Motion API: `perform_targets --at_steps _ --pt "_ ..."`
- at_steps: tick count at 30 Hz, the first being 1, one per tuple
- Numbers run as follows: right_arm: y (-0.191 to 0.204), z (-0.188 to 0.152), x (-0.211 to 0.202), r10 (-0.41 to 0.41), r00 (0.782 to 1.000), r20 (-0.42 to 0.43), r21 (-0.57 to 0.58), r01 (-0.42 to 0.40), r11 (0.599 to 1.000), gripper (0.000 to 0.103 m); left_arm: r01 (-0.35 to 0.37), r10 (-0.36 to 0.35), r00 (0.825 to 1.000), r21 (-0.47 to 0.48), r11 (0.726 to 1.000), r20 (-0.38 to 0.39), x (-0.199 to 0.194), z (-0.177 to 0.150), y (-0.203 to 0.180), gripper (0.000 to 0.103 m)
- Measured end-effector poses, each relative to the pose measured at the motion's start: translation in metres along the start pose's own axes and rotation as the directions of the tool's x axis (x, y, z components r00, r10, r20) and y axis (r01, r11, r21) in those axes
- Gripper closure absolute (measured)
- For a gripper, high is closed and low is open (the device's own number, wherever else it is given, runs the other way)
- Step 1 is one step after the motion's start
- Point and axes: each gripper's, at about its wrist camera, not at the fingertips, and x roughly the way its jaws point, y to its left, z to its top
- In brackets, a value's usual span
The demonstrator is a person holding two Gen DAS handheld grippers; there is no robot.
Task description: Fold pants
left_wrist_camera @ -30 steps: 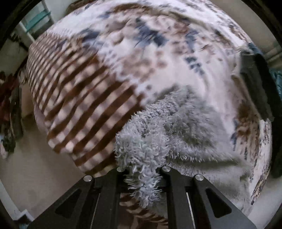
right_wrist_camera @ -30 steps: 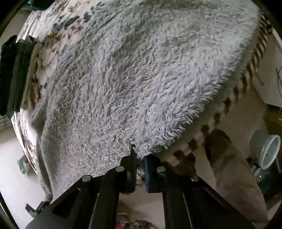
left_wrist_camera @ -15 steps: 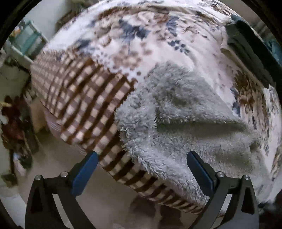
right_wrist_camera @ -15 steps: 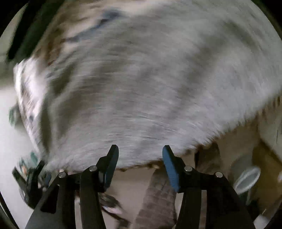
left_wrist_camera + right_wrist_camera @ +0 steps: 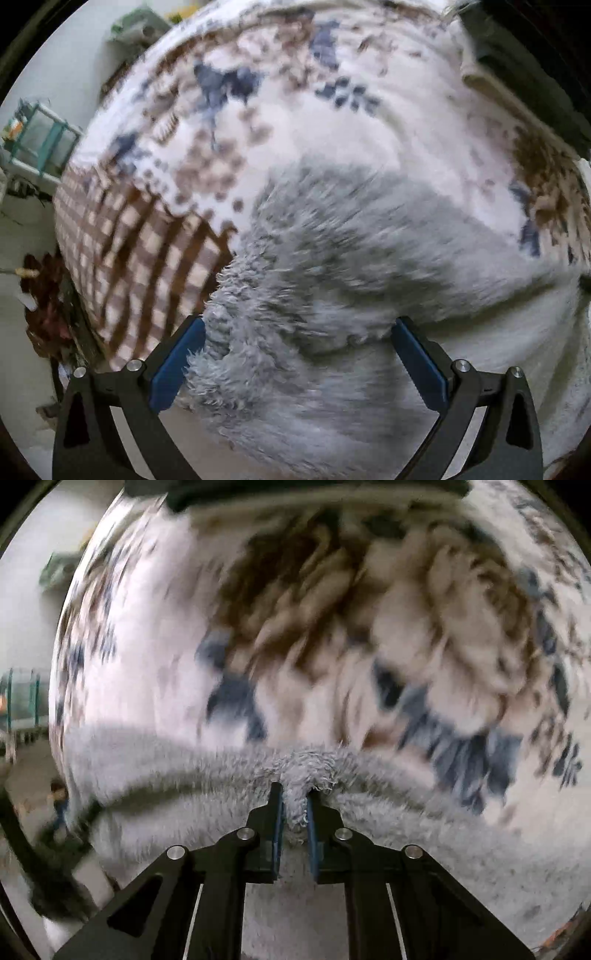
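Underneath both cameras lie the fluffy grey pants [image 5: 332, 280], spread on a bed near its edge. The bedspread [image 5: 332, 122] is white with blue and brown flower prints, and toward the left of the left wrist view it gives way to a brown-and-white checked border [image 5: 147, 266] that hangs over the side.

The left hand-held gripper [image 5: 295, 365] points down over the pants with its jaws spread wide; the blue pads [image 5: 177, 365] stand on either side of a fuzzy hem and press on nothing. Motion blur smears most of this view.

The right hand-held gripper [image 5: 294, 812] has its jaws closing, and a tuft of the grey fleece is pinched between the blue pads [image 5: 277, 823], bunched up into a small ridge above the fingertips. From that pinch the cloth runs off left and right as a raised fold across the bedspread.

A stack of dark folded clothing [image 5: 524, 66] lies on the bed at the upper right of the left wrist view, well apart from the pants, with a pale cloth edge beneath it. Beside the bed, on the left, a teal metal rack [image 5: 44, 136] stands against a pale wall, and a reddish-brown heap [image 5: 40, 302] sits on the floor below it. Nothing lies on top of the pants.
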Motion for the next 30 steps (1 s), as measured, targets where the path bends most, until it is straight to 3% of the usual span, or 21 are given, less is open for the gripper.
perform_targets --at_steps 3,6,8,10,12,13,14,15,18,20,22,25,28,30 --pt "-0.025 0.02 -0.003 0.065 0.998 0.013 0.089 -0.066 0.994 0.091 0.032 -0.033 0.999 -0.042 0.999 -0.041 0.012 0.001 0.01 0.0" --pt "-0.045 0.038 0.011 0.166 0.984 -0.06 0.147 -0.156 0.977 0.081 0.061 -0.067 0.996 -0.091 0.994 -0.064 0.016 -0.001 0.021 0.0" --pt "-0.057 0.034 0.001 0.217 0.976 -0.018 0.157 -0.211 0.965 0.058 0.069 -0.076 0.995 -0.103 0.992 -0.067 0.016 -0.002 0.024 0.0" --pt "-0.059 0.032 0.01 0.228 0.974 0.01 0.161 -0.226 0.961 0.045 0.073 -0.08 0.995 -0.106 0.992 -0.059 0.015 -0.002 0.025 0.0" --pt "-0.064 0.026 0.007 0.178 0.984 0.004 0.127 -0.177 0.976 0.045 0.076 -0.081 0.995 -0.106 0.992 -0.053 0.015 0.0 0.027 0.0" --pt "-0.055 0.033 0.018 0.106 0.994 -0.005 0.104 -0.105 0.989 0.045 0.075 -0.08 0.996 -0.105 0.992 -0.05 0.015 0.001 0.027 0.0" --pt "-0.059 0.033 0.022 -0.022 1.0 -0.019 0.091 0.023 0.996 0.045 0.073 -0.078 0.996 -0.107 0.992 -0.046 0.016 0.001 0.028 0.0" --pt "-0.063 0.033 0.029 -0.072 0.997 -0.032 0.11 0.075 0.991 0.045 0.074 -0.079 0.996 -0.107 0.992 -0.043 0.015 -0.003 0.027 0.0" --pt "-0.086 0.023 0.043 -0.023 0.996 -0.088 0.153 0.036 0.988 0.049 0.068 -0.073 0.996 -0.109 0.992 -0.043 0.014 -0.003 0.026 0.0" --pt "-0.096 0.014 0.052 -0.017 0.995 -0.1 0.15 0.032 0.988 0.094 0.065 -0.07 0.996 -0.107 0.992 -0.045 0.014 -0.003 0.025 0.0" --pt "-0.105 0.009 0.044 -0.036 0.998 -0.051 0.168 0.044 0.985 0.103 0.061 -0.066 0.997 -0.106 0.992 -0.041 0.013 -0.004 0.02 0.0" --pt "-0.129 0.006 0.018 -0.06 0.995 0.079 0.28 0.036 0.959 0.103 0.06 -0.064 0.997 -0.104 0.993 -0.036 0.011 -0.006 0.018 0.0" --pt "-0.146 -0.008 0.008 0.096 0.994 0.056 0.336 -0.109 0.935 0.1 0.091 -0.093 0.996 -0.128 0.988 -0.013 0.004 -0.009 0.02 0.0" --pt "-0.136 -0.029 0.001 0.137 0.99 0.043 0.308 -0.144 0.941 0.087 0.133 -0.133 0.991 -0.157 0.979 0.011 -0.013 -0.014 0.025 0.0"
